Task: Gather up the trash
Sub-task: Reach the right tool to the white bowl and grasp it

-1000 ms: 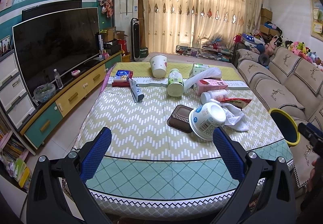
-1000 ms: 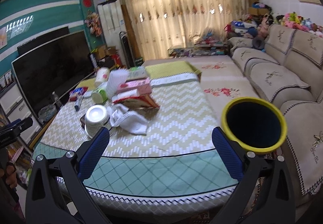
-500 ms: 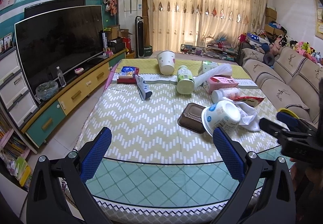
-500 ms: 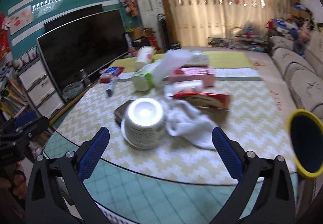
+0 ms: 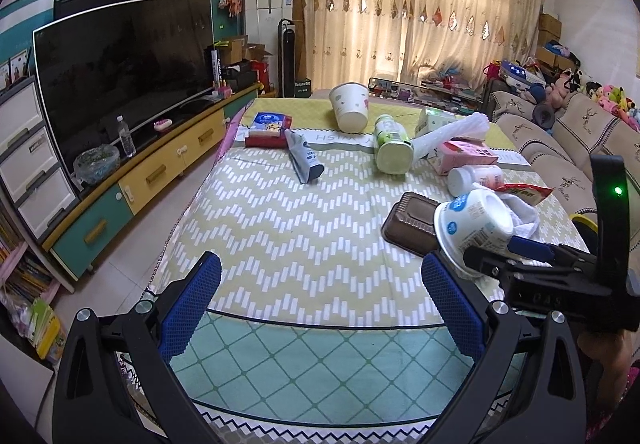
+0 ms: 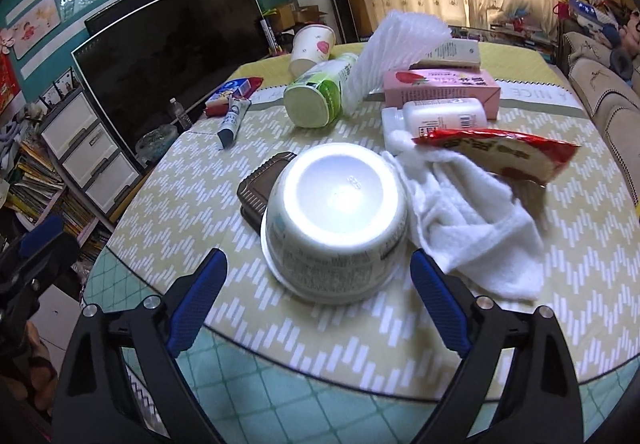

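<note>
Right gripper (image 6: 318, 298), jaws wide and just closing slightly, lines up on the overturned white paper bowl (image 6: 336, 222) on the zigzag-patterned tablecloth (image 6: 200, 180), straight ahead, nearer than the open left gripper (image 5: 320, 292).

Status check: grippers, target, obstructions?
Right gripper open, jaws just closing, straddling tipped white tub, no contact. Left gripper open, empty. White cloth against the tub.
</note>
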`<act>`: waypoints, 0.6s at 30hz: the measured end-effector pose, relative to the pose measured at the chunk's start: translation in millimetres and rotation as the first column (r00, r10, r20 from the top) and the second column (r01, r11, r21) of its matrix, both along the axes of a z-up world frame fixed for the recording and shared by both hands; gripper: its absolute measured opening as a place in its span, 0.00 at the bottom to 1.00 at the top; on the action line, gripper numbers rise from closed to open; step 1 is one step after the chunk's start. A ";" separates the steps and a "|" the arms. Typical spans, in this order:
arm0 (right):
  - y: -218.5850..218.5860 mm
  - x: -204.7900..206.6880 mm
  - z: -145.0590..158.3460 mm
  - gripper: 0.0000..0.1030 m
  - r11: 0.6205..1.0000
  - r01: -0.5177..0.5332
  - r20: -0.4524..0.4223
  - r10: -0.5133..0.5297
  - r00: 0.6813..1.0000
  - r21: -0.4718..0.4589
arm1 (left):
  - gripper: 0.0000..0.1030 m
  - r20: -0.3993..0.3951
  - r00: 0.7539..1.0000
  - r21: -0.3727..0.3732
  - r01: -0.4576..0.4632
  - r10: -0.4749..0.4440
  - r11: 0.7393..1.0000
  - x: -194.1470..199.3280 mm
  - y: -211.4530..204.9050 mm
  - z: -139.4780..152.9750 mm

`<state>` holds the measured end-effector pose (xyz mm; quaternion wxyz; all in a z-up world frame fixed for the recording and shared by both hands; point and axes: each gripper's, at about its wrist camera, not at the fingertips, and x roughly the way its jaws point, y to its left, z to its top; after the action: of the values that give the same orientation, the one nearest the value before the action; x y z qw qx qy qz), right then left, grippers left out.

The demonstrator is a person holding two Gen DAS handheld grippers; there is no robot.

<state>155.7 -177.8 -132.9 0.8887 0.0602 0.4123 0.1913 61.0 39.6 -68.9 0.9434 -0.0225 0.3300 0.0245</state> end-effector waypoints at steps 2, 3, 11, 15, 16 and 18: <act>1.0 7.0 -1.8 0.86 1.000 0.003 -0.017 -0.003 1.000 0.010 | 0.96 -0.002 1.000 -0.003 -0.005 0.005 1.000 2.4 3.8 -2.4; 3.4 11.4 -3.2 0.86 1.000 0.004 -0.021 -0.004 1.000 0.012 | 0.96 -0.003 1.000 -0.003 -0.009 0.009 1.000 1.5 4.3 -3.2; 3.5 28.4 -1.6 0.79 0.997 0.014 -0.053 -0.010 0.999 0.072 | 0.96 -0.018 1.000 -0.020 -0.023 0.023 1.000 6.5 14.1 -10.2; 8.7 38.4 -2.1 0.79 0.998 0.022 -0.050 -0.019 0.999 0.057 | 0.96 -0.022 0.999 -0.021 -0.023 0.023 0.999 5.4 15.3 -12.1; 10.3 39.2 -2.5 0.76 0.998 0.022 -0.047 -0.019 0.999 0.052 | 0.96 -0.023 0.999 -0.020 -0.024 0.023 1.000 4.8 15.1 -11.7; 12.0 38.7 -3.0 0.74 0.998 0.023 -0.039 -0.021 0.999 0.053 | 0.96 -0.022 0.999 -0.019 -0.025 0.025 0.999 5.6 15.4 -11.6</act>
<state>194.4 -165.7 -135.8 0.8808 0.0923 0.4233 0.1911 66.7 55.0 -80.5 0.9391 -0.0356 0.3402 0.0334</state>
